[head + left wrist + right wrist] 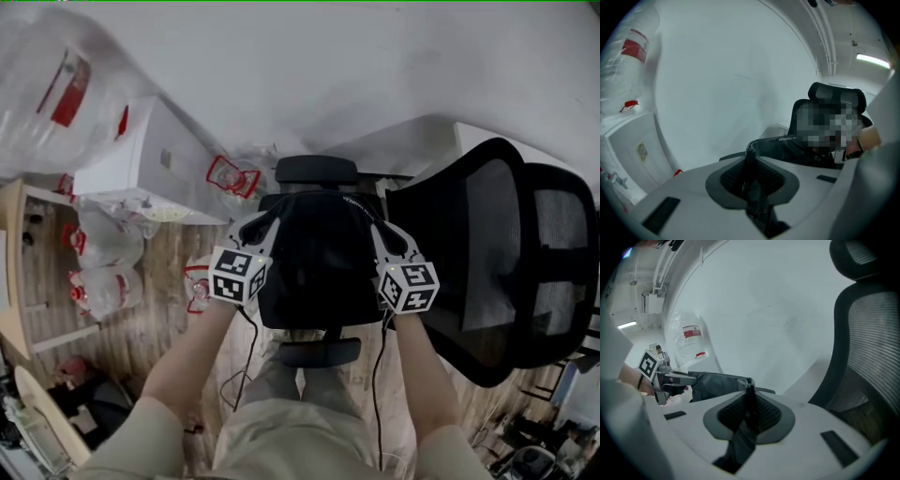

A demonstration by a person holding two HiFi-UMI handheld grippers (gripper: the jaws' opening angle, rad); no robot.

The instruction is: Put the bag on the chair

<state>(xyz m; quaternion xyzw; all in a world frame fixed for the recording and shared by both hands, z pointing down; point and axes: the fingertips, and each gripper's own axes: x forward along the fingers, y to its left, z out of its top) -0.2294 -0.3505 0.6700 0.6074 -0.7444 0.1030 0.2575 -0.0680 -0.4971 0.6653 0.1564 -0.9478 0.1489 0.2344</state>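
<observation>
A black bag [319, 258] hangs stretched between my two grippers, right above the seat of a black office chair whose mesh back [506, 262] stands at the right. The bag hides most of the seat; one armrest [316, 170] shows beyond it and another [319, 353] nearer me. My left gripper [270, 217] is shut on the bag's left top edge, seen pinched as a dark band [750, 157] in its own view. My right gripper [372, 221] is shut on the right top edge [750, 392], with the bag [712, 383] stretching towards the left gripper [656, 376].
A white box [141, 164] stands left of the chair among clear plastic bags with red print [56, 84] and smaller packs [103, 248] on the wooden floor. A white wall runs behind. A white desk corner [478, 136] sits behind the chair back.
</observation>
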